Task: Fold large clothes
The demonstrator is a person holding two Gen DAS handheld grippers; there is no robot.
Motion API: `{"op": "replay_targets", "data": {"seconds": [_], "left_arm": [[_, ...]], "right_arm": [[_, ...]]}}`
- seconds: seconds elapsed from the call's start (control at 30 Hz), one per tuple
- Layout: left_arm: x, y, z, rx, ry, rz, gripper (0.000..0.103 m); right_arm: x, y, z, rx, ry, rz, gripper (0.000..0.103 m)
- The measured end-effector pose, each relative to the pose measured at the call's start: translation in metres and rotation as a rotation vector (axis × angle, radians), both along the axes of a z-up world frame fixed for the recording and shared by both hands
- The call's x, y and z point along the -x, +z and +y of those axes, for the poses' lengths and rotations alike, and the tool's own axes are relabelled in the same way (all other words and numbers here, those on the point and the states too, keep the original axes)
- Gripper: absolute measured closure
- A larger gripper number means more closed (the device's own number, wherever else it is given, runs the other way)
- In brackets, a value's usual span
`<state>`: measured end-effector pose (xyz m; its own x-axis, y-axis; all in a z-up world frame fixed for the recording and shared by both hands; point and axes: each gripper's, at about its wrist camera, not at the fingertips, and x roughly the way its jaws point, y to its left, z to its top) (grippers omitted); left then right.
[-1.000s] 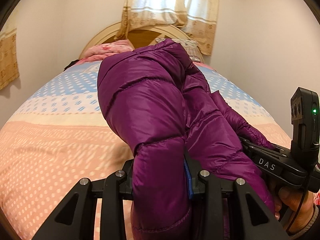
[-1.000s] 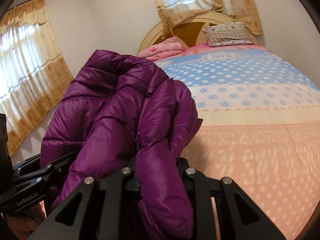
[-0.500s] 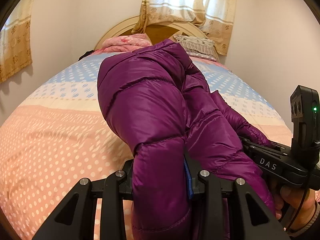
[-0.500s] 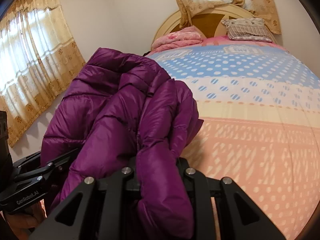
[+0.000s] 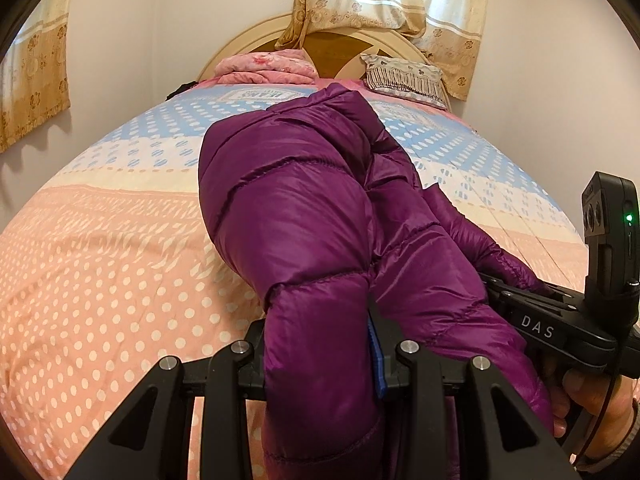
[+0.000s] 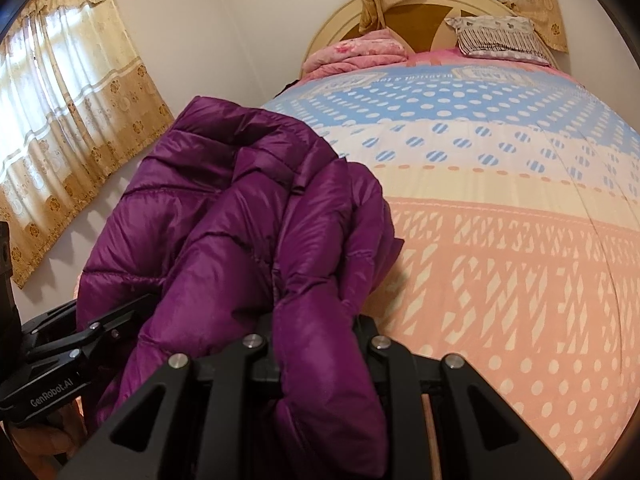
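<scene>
A purple quilted puffer jacket [image 5: 304, 220] hangs bunched between both grippers above the foot of the bed. My left gripper [image 5: 320, 356] is shut on one part of the jacket; fabric bulges out over its fingers and hides the tips. My right gripper [image 6: 316, 344] is shut on another part of the jacket [image 6: 240, 220], fabric covering its fingertips too. In the left wrist view the right gripper [image 5: 500, 292] shows at the right edge, clamped on the jacket. In the right wrist view the left gripper [image 6: 96, 328] shows at the lower left.
The bed [image 5: 100, 260] has a dotted cover, peach near me and blue farther off. A folded pink blanket [image 5: 266, 68] and a striped pillow [image 5: 404, 78] lie by the headboard [image 6: 424, 16]. Curtained windows stand behind the headboard and on the left wall [image 6: 60, 120].
Both grippers have moved with the jacket toward the bed and tilted down a little; more of the bed cover shows. The grips on the jacket are unchanged.
</scene>
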<state>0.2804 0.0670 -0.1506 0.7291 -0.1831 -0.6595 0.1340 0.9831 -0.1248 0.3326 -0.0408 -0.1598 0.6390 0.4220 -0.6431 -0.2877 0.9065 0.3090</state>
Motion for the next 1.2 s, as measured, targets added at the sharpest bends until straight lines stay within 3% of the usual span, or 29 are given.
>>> {"op": "replay_targets", "data": {"seconds": [0.27, 0.5, 0.77, 0.93, 1.2], "left_arm": [[-0.001, -0.006, -0.001, -0.061, -0.011, -0.002, 0.059], [-0.002, -0.013, 0.003, -0.065, 0.006, 0.020, 0.051], [-0.001, -0.017, 0.006, -0.055, 0.013, 0.023, 0.050], [-0.001, -0.021, 0.009, -0.062, 0.035, 0.029, 0.042], [0.003, -0.023, 0.010, -0.103, 0.078, 0.018, 0.026]], "right_arm": [[-0.001, -0.004, 0.002, -0.001, -0.005, 0.017, 0.080], [-0.002, -0.004, 0.004, 0.003, -0.005, 0.022, 0.079], [-0.002, -0.004, 0.004, 0.006, -0.004, 0.020, 0.079], [-0.003, -0.005, 0.004, 0.009, -0.007, 0.026, 0.079], [-0.006, -0.010, 0.001, 0.019, -0.031, 0.041, 0.066]]}}
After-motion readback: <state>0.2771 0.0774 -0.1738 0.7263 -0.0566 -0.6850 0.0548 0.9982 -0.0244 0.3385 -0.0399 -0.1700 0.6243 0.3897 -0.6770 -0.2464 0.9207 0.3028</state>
